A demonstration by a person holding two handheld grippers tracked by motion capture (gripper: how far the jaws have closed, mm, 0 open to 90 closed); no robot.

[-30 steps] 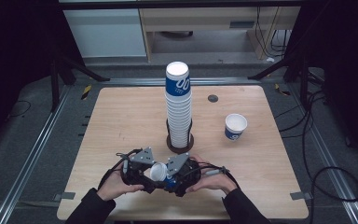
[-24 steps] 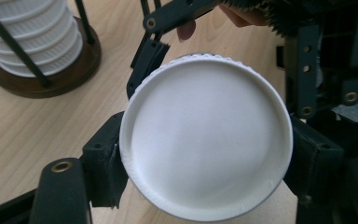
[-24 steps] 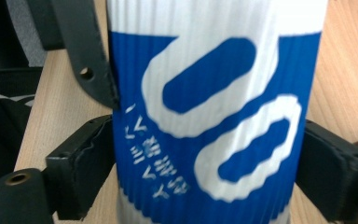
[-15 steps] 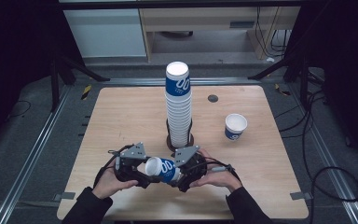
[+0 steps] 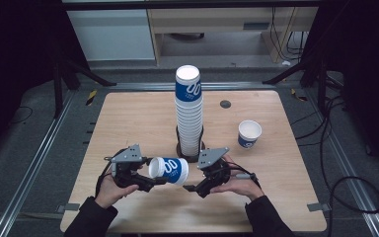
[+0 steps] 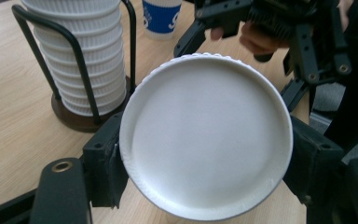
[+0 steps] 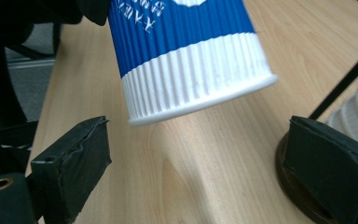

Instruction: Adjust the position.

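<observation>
A blue-and-white ribbed paper cup (image 5: 170, 170) lies sideways above the table's near edge, its white base (image 6: 205, 140) facing the left gripper view's camera. My left gripper (image 5: 152, 179) is shut on it near the base, one pad (image 6: 105, 168) pressed on each side. My right gripper (image 5: 193, 186) stands just right of the cup's rim (image 7: 205, 105). Its jaws have just been opening; the pads (image 7: 77, 158) are wide apart, touch nothing, and have only bare table between them.
A tall stack of the same cups (image 5: 188, 111) stands in a black wire holder (image 6: 81, 70) on a brown base (image 7: 298, 191), just behind both grippers. One upright cup (image 5: 249, 134) sits at the right. The wooden table (image 5: 128, 123) has dark floor around it.
The right gripper has let go of the cup and drawn off to the right. The left gripper has carried the cup slightly left and up, now lying sideways.
</observation>
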